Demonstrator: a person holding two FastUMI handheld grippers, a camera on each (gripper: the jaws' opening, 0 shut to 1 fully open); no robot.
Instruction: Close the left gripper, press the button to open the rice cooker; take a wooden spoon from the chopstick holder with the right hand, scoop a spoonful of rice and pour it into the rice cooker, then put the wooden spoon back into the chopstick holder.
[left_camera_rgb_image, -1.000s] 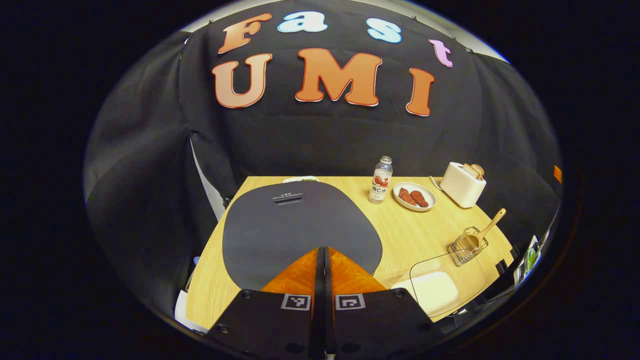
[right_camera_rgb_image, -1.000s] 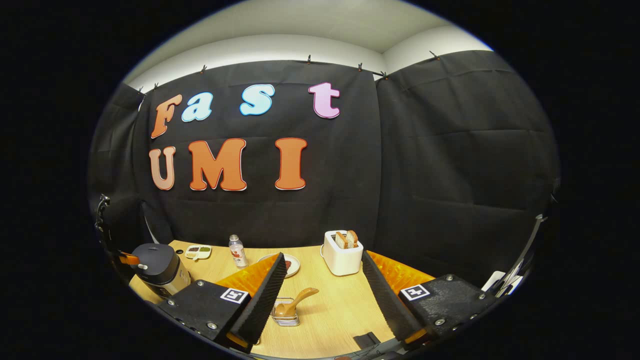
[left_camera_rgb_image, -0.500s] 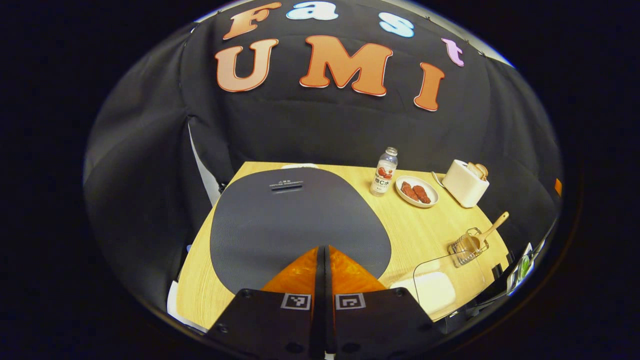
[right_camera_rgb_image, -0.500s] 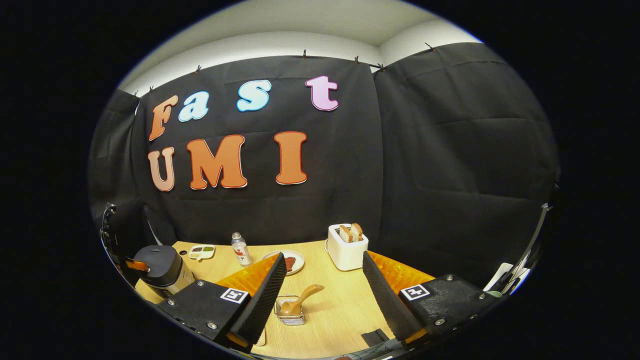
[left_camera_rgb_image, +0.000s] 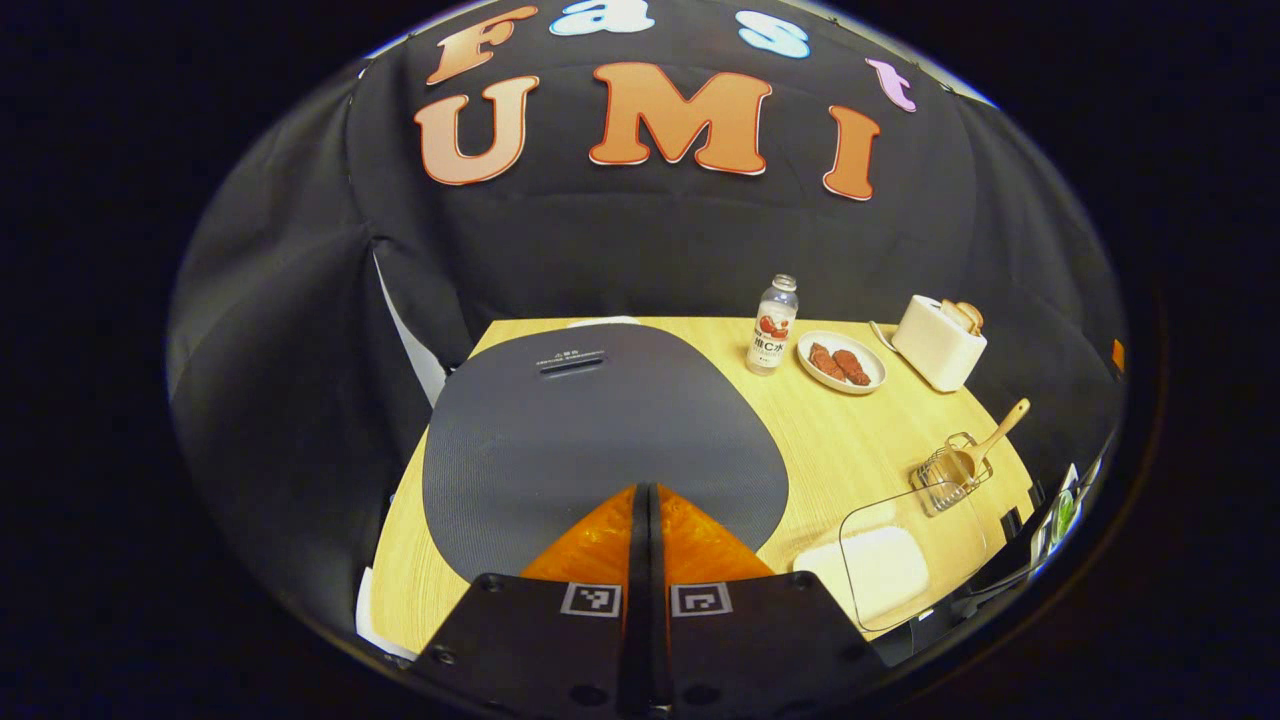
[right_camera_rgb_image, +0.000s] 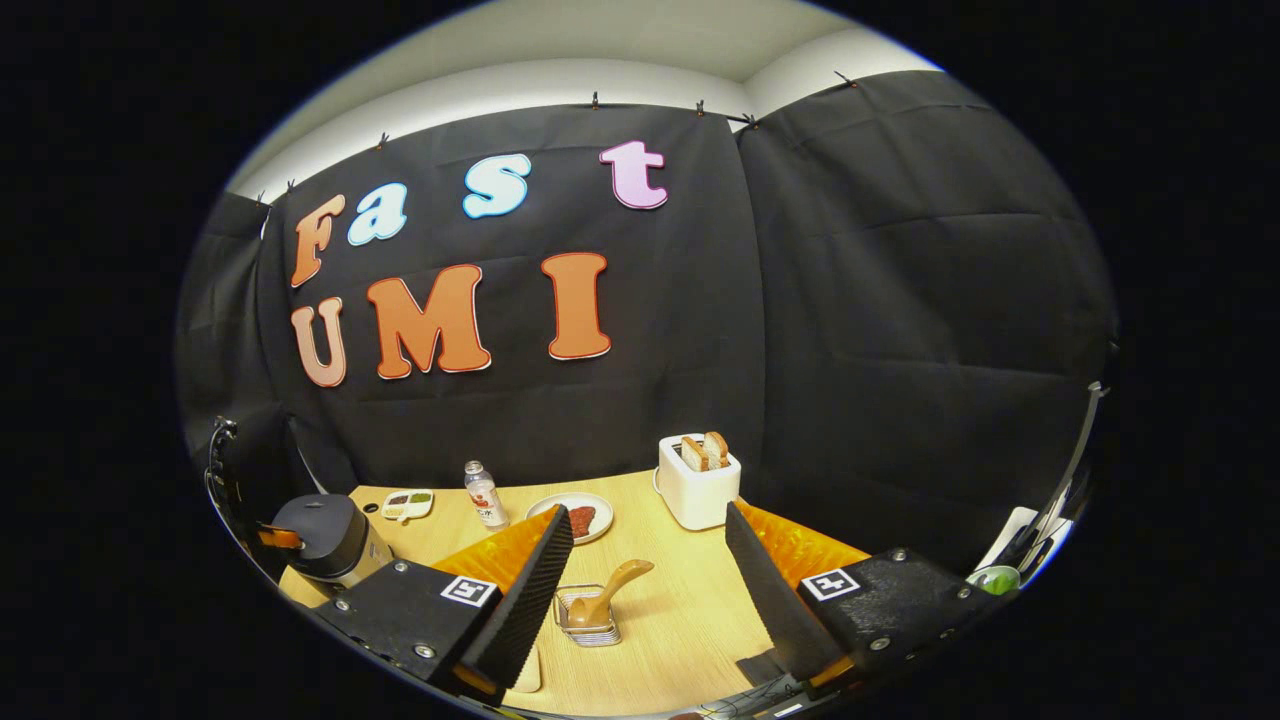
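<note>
Evidently the first step is in hand: the left tool (left_camera_rgb_image: 640, 500) has its two fingers clenched flat together with nothing between them, poised just above the near edge of the rice cooker (left_camera_rgb_image: 600, 440), whose dark lid is down and spreads out directly ahead of the fingertips. In the right gripper view the rice cooker (right_camera_rgb_image: 325, 535) stands far off to that tool's left at the end of the surface (right_camera_rgb_image: 660, 620), and a small bright part shows at its front beside the lid, probably the left tool's tip at the button, though it is too small to be sure. The right tool (right_camera_rgb_image: 640, 560) is released, fingers spread wide and grasping nothing, with the chopstick holder (right_camera_rgb_image: 590, 622) just ahead between them and the wooden spoon (right_camera_rgb_image: 612, 590) leaning in it, handle up and tilted away. The rice container (left_camera_rgb_image: 885, 580) lies to the left tool's right, near the holder. Next, I judge, the left tool must push firmly down on the button until the lid springs, then draw clear; the right tool need only lower and close on the spoon's handle.
</note>
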